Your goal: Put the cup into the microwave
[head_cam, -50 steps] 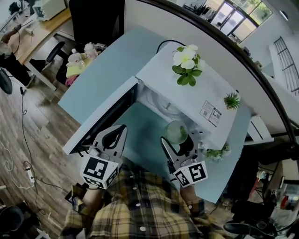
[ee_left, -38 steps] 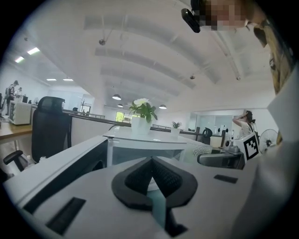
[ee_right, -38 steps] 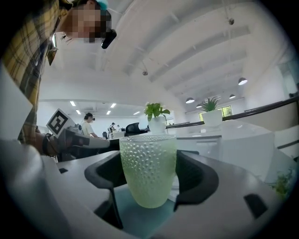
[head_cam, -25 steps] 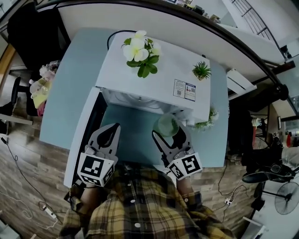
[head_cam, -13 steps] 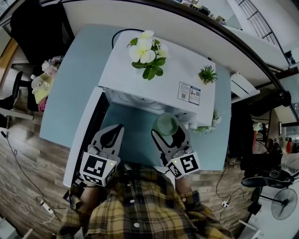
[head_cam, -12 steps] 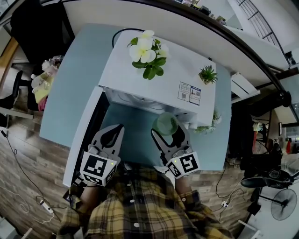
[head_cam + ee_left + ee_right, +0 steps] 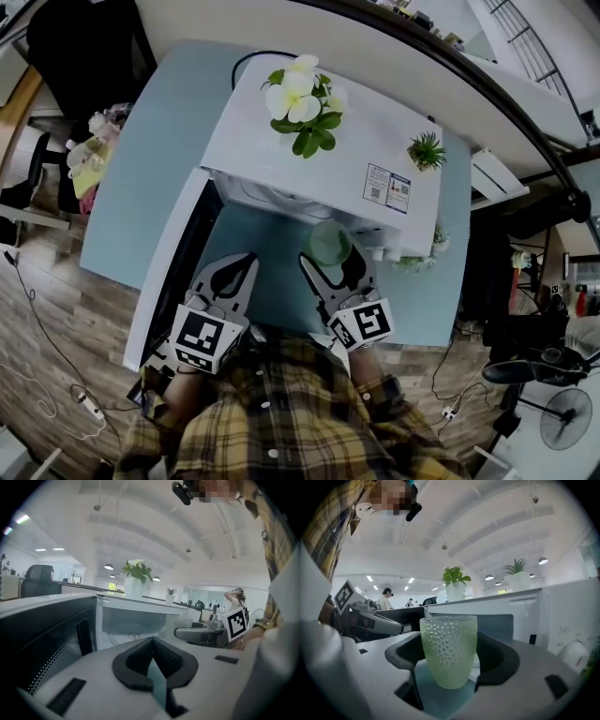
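Step in hand: carry-in, cup not yet inside.

The microwave (image 7: 323,141) sits on the teal tabletop (image 7: 141,159). Its door (image 7: 161,281) hangs open at the microwave's left side, so the cavity is exposed.

My left hand-held gripper (image 7: 239,270) hovers just in front of the cavity mouth, beside the door. Its jaws are pressed together at the tips with nothing between them.

My right hand-held gripper (image 7: 333,261) is in front of the microwave's right half, pinching the cup (image 7: 328,242). The cup is green dimpled glass, upright and gripped low on its body. It is outside the microwave, near the front edge of the opening.

Next move, my estimate: advance the right hand-held gripper forward and slightly left into the cavity, keeping the cup level and under the top lip. Seat it on the cavity floor before spreading the jaws. The left hand-held gripper should keep off the door.
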A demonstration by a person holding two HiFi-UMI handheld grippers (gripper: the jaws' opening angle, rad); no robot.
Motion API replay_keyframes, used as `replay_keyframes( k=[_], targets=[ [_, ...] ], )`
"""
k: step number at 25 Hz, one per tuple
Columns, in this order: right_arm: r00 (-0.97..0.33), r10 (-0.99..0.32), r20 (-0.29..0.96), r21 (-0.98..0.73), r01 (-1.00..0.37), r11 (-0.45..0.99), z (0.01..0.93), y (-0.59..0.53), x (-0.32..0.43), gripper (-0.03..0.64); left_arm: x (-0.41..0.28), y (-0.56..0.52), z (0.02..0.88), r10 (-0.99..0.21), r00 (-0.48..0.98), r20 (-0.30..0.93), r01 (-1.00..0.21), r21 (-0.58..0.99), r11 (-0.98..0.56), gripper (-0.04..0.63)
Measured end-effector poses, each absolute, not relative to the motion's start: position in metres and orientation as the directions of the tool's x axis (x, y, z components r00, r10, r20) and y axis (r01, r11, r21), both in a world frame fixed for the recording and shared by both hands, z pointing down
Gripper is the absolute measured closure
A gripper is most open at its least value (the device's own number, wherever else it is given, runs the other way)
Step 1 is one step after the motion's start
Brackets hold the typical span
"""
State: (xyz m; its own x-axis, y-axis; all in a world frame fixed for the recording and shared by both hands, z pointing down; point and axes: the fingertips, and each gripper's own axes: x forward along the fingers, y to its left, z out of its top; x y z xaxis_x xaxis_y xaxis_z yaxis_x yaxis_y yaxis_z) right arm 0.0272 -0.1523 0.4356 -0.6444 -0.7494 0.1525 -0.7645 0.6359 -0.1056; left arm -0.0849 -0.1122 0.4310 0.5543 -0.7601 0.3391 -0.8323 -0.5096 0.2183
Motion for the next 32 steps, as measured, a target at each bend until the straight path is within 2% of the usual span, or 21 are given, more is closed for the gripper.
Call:
replay_keyframes(
  k=[32],
  targets=[
    [-0.616, -0.771, 0.163, -0.088, -0.787, 0.611, 0.504, -0.206, -0.016, 0.258, -0.077, -0.062, 0.457, -0.756, 0.541, 0.368, -0.841, 0.240, -0.485, 0.603]
  ],
)
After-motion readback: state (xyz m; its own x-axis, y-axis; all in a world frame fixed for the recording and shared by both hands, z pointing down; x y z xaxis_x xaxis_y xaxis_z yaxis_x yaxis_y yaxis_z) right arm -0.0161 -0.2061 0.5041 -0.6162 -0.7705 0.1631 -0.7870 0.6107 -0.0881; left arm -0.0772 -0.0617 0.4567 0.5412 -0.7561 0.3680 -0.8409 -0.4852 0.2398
